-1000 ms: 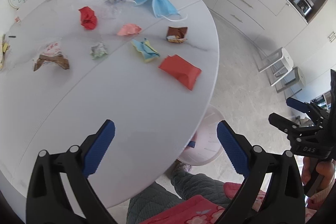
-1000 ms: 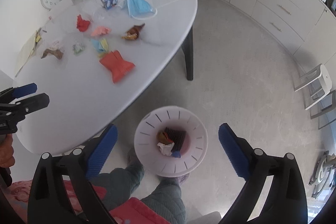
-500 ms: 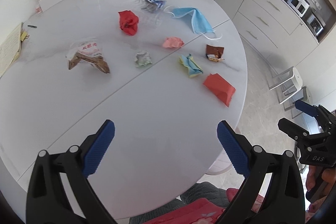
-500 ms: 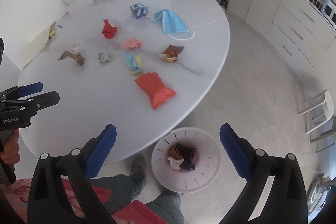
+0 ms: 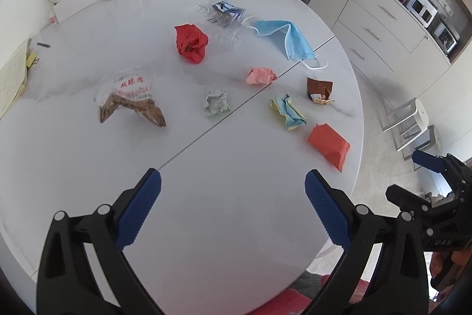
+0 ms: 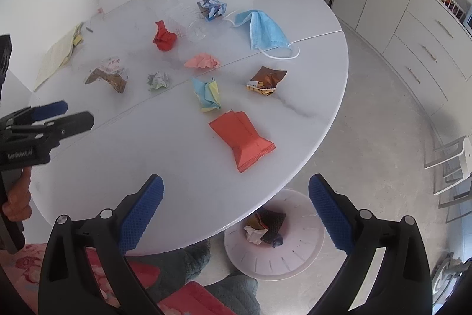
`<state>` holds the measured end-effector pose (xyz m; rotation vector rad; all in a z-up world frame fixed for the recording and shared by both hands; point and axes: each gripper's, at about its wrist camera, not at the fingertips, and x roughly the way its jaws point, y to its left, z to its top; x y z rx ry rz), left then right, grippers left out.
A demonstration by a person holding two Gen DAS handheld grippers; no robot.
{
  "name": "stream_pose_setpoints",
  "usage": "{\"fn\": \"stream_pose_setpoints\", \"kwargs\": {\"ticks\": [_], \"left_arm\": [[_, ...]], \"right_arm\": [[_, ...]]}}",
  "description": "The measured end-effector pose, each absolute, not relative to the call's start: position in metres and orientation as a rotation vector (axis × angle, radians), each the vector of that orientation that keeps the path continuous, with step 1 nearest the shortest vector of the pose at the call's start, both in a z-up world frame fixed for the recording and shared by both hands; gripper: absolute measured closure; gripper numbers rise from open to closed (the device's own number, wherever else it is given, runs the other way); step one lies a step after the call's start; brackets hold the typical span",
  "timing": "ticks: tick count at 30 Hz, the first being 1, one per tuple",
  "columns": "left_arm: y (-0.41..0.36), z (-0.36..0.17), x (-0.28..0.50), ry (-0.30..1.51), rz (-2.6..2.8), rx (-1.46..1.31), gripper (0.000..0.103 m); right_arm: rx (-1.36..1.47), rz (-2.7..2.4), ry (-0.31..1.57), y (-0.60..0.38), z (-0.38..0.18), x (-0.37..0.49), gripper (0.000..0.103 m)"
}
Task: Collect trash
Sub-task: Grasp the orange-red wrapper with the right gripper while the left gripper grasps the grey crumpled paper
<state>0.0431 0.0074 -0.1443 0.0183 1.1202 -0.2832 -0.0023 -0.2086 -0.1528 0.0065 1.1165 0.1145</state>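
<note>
Left hand-held gripper [image 5: 233,202] spread empty above white table [image 5: 224,226], right hand-held gripper [image 6: 236,205] spread empty at table edge, orange packet [image 6: 243,138] nearest, crumpled trash scattered beyond, bin [image 6: 295,259] on floor beside table

Bin [image 6: 298,262] partly hidden under counter [image 6: 183,167] edge; contents jumbled, kinds unclear. Notepad [image 5: 11,78] cut off by left frame edge. Print on clear wrapper [image 5: 129,84] unreadable. Right tongs [image 5: 424,176] handle cropped at frame edge.
</note>
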Motion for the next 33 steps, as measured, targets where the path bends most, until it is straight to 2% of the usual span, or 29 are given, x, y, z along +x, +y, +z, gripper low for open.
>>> {"fn": "stream_pose_setpoints", "kwargs": {"ticks": [18,21,23,27,29,33], "left_arm": [[-0.029,-0.204,0.124,1.214,-0.322,0.103,0.009],[-0.026,-0.211,0.132,1.231,-0.323,0.090,0.009],[-0.023,-0.216,0.138,1.242,-0.316,0.076,0.009],[-0.020,-0.226,0.151,1.265,-0.302,0.057,0.013],[-0.019,-0.229,0.157,1.269,-0.296,0.056,0.016],[-0.020,-0.231,0.167,1.261,-0.278,0.042,0.019]], "right_arm": [[0.019,0.218,1.184,-0.223,-0.225,0.073,0.005],[-0.029,0.247,1.213,-0.213,-0.238,0.082,0.015],[-0.072,0.254,1.228,-0.208,-0.245,0.085,0.028],[-0.132,0.264,1.231,-0.205,-0.248,0.083,0.046],[-0.147,0.258,1.229,-0.206,-0.246,0.083,0.063],[-0.095,0.245,1.236,-0.218,-0.240,0.083,0.063]]}}
